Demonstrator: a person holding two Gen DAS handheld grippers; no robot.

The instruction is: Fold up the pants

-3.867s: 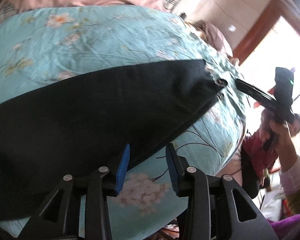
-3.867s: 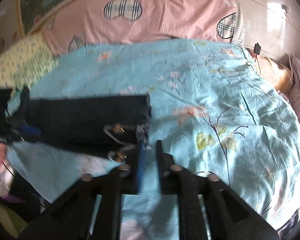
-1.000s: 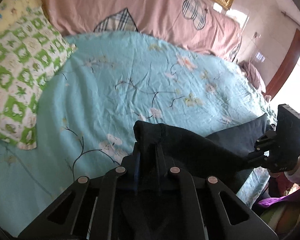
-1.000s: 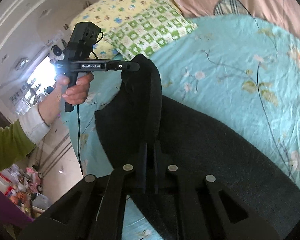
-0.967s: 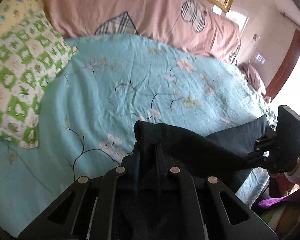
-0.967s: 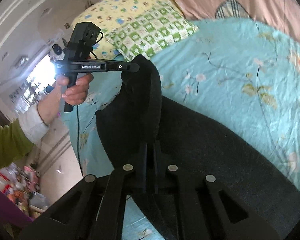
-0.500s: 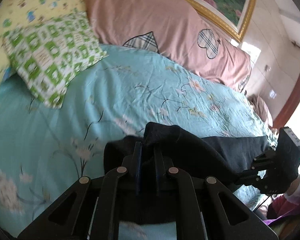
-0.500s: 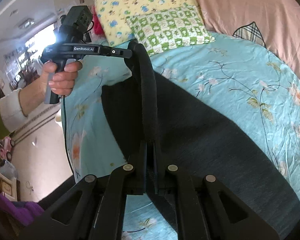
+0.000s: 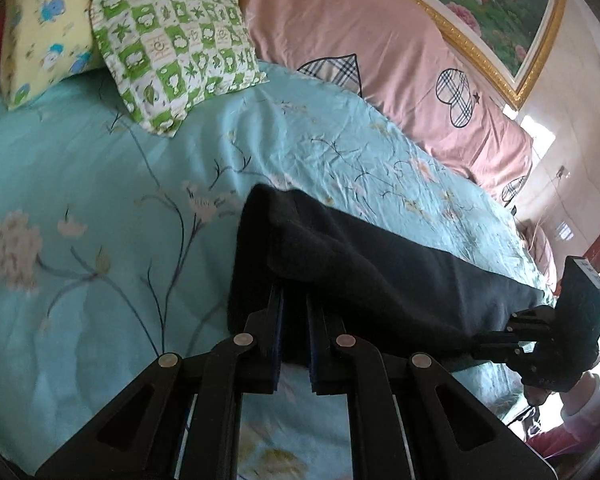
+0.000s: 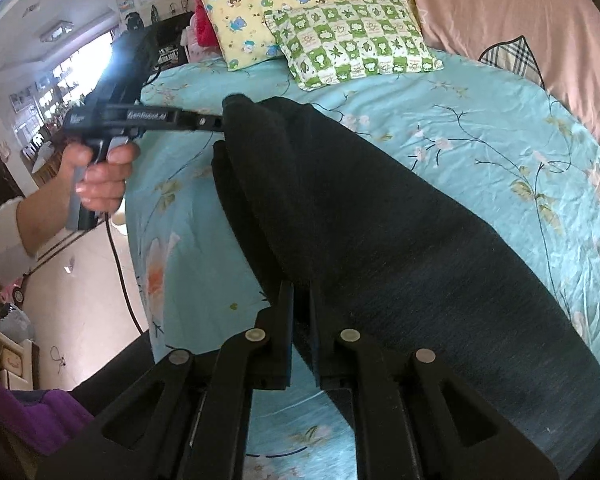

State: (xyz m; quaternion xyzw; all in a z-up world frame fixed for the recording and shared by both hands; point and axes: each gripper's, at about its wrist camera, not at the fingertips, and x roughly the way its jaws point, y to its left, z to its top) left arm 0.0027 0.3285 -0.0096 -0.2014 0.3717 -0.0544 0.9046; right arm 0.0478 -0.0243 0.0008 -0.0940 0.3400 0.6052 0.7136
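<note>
The black pants (image 10: 380, 216) lie on the turquoise floral bedspread (image 10: 480, 128), running in the right wrist view from about 11 o'clock down to 4 o'clock, with one doubled edge lifted off the bed along the near side. That raised edge is pinched at both ends. The left gripper (image 10: 220, 122), at 10 o'clock in that view, has its jaws closed tight on the far corner of the cloth. The right gripper (image 10: 300, 300), at 6 o'clock, also has cloth between its jaws, which are just starting to part.

In the left wrist view the same fold (image 9: 360, 264) runs from the centre toward 3 o'clock, where the right gripper (image 9: 480, 344) meets it.

The bed's side edge drops away at 8 o'clock in the right wrist view, with pale floor (image 10: 84, 300) beyond. Bare bedspread lies open past the pants toward 1 and 3 o'clock. A green checked pillow (image 10: 352, 48) and a yellow cartoon pillow (image 10: 268, 4) sit at 12 o'clock, clear of the pants, and a pink heart-patterned quilt (image 10: 520, 12) lies at 1 o'clock.

White lettering on the left gripper's body (image 10: 146, 115) looks like "GenRobot.AI", though it is blurred. A hand (image 10: 100, 176) grips its handle.
</note>
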